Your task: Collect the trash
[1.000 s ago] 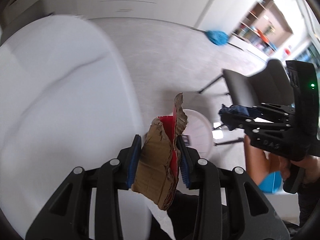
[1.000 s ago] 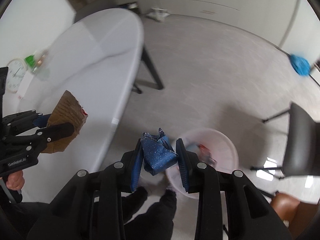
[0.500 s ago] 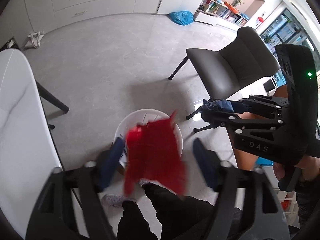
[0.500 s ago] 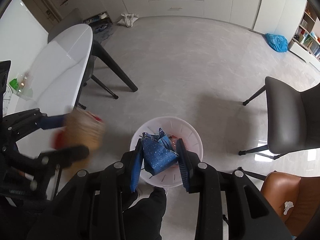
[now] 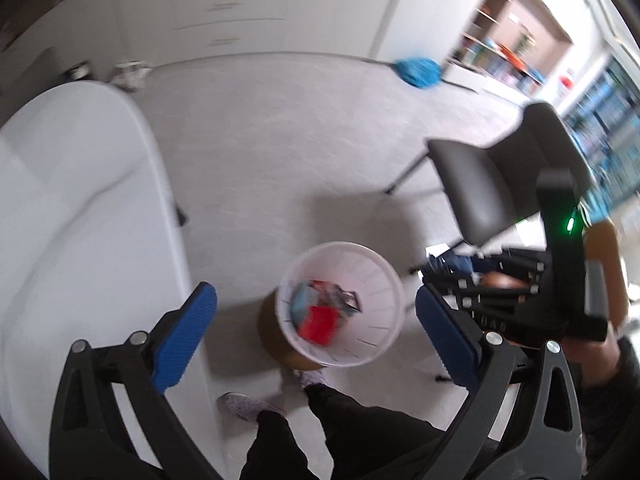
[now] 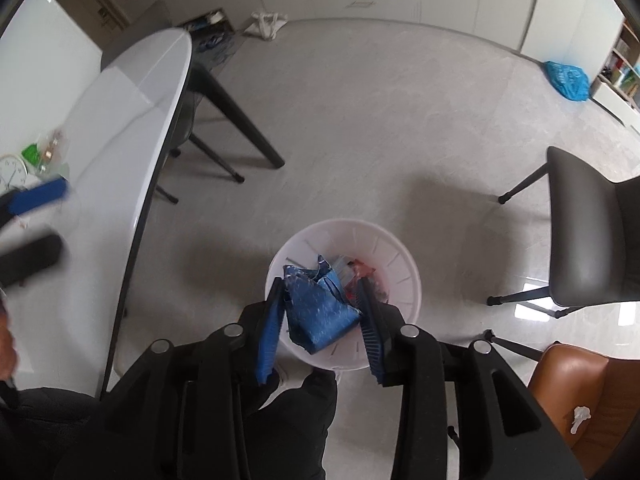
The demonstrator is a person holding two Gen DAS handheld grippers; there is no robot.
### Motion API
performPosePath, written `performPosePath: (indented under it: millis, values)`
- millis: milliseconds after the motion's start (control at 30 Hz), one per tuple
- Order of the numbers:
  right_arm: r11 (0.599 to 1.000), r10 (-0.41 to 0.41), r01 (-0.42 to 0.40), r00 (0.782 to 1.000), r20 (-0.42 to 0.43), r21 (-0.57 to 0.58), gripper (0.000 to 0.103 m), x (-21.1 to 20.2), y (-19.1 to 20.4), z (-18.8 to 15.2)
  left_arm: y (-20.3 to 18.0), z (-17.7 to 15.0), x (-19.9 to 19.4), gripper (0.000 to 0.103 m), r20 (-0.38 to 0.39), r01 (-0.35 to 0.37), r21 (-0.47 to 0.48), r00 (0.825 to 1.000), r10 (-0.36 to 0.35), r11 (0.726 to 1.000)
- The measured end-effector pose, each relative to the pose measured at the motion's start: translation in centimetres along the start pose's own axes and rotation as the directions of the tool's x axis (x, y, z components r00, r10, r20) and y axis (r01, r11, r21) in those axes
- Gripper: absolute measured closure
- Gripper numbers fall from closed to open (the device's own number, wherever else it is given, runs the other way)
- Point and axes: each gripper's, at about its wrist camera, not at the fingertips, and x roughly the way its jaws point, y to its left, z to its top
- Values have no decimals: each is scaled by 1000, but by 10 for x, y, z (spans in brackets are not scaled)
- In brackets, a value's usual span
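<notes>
The right hand-held gripper [image 6: 322,320] is clamped on a crumpled blue wrapper [image 6: 318,312] above the white bin [image 6: 404,264]; the left hand-held gripper [image 5: 316,320] is spread wide and holds nothing.

Seen from the left wrist, the bin stands on the grey floor [image 5: 280,128] between the 2 blue pads [image 5: 184,332]; red and blue scraps [image 5: 320,312] lie inside it; a white worktop [image 5: 76,220] runs along the left, just beside the bin; a grey chair [image 6: 592,240] stands to the right, apart from the bin; a tan seat [image 6: 580,396] shows at the lower right; the person's dark-trousered legs [image 5: 328,424] stand by the bin.
</notes>
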Motion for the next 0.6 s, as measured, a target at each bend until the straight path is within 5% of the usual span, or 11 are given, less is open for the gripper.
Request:
performPosePath:
  millis: [33, 133, 600]
  values:
    - [1000, -11, 11, 1000, -6, 3, 31, 5, 2, -1, 6, -2, -6, 8, 8, -19, -19, 1000, 19, 1000]
    - [999, -47, 47, 999, -27, 5, 8, 16, 11, -2, 27, -9, -17, 8, 24, -65, -82, 997, 67, 995]
    - [984, -22, 16, 999, -35, -178, 2, 10, 110, 27, 108, -52, -75, 8, 76, -214, -343, 964, 255, 915]
